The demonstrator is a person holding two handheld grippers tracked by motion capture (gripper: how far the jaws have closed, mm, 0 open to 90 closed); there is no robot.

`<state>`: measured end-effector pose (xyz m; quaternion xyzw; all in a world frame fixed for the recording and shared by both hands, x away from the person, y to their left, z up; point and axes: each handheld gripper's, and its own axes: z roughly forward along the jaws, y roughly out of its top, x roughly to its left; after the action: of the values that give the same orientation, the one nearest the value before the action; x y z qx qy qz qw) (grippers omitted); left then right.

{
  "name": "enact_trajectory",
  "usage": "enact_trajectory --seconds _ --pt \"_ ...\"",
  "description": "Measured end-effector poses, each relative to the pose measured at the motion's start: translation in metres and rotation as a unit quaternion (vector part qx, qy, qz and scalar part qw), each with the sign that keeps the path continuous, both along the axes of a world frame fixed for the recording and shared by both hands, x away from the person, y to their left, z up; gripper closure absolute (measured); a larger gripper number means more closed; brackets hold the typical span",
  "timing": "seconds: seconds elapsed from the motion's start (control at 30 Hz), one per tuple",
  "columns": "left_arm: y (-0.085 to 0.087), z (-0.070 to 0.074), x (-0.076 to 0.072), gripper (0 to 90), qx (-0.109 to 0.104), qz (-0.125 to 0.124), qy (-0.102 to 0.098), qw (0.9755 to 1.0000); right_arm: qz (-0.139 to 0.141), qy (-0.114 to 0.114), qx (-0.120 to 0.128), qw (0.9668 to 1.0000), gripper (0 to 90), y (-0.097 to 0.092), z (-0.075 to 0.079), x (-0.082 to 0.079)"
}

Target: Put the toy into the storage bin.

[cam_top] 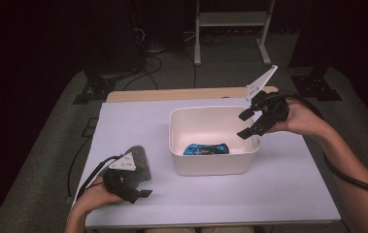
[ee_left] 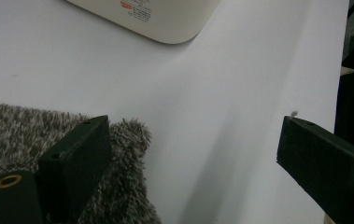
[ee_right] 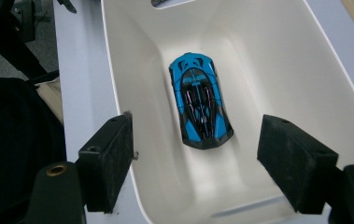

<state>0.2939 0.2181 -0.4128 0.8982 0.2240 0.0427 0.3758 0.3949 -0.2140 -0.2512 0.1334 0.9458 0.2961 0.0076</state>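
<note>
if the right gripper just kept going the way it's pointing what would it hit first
Most likely the blue toy car lying on the floor of the white bin. The right gripper hangs open over the bin's rim, jaws aimed down into it, nothing between them. Depth is unclear, so the bin floor beside the car is possible.

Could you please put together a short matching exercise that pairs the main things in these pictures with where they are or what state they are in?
Things:
1. toy car
2. furry cloth
3. right gripper
4. white bin

Places or states:
A. lies flat on the table at the left, beside the left gripper
B. stands in the middle of the table
C. lies on the floor of the bin
D. held above the bin's right rim, jaws open and empty

Right pairs: 1-C, 2-A, 3-D, 4-B
</note>
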Motion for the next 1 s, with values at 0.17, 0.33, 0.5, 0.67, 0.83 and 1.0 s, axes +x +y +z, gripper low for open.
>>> enact_trajectory --seconds 0.17,0.33,0.5,0.67,0.83,1.0 --pt "-0.001 0.0 0.0 9.6 0.001 -0.001 0.002 1.0 -0.013 -0.002 0.014 0.9998 25.6 -0.017 0.003 -0.005" --pt "0.0 0.0 0.0 9.6 0.0 0.001 0.002 1.0 -0.022 -0.007 0.019 0.9996 24.8 -0.031 0.002 -0.011" --pt "0.0 -0.001 0.001 9.6 0.003 0.0 0.002 1.0 -0.031 -0.005 0.022 0.9993 24.7 -0.044 -0.002 -0.015" --pt "-0.001 -0.002 0.001 9.6 0.003 -0.001 0.006 1.0 -0.039 -0.003 0.022 0.999 24.2 -0.056 -0.007 -0.02" --pt "0.0 -0.002 0.001 9.6 0.002 0.0 0.006 1.0 -0.049 -0.001 0.026 0.9985 23.7 -0.071 -0.016 -0.025" --pt "-0.001 -0.002 0.0 9.6 0.003 -0.001 0.006 1.0 -0.058 0.002 0.04 0.9975 22.1 -0.082 -0.024 -0.031"
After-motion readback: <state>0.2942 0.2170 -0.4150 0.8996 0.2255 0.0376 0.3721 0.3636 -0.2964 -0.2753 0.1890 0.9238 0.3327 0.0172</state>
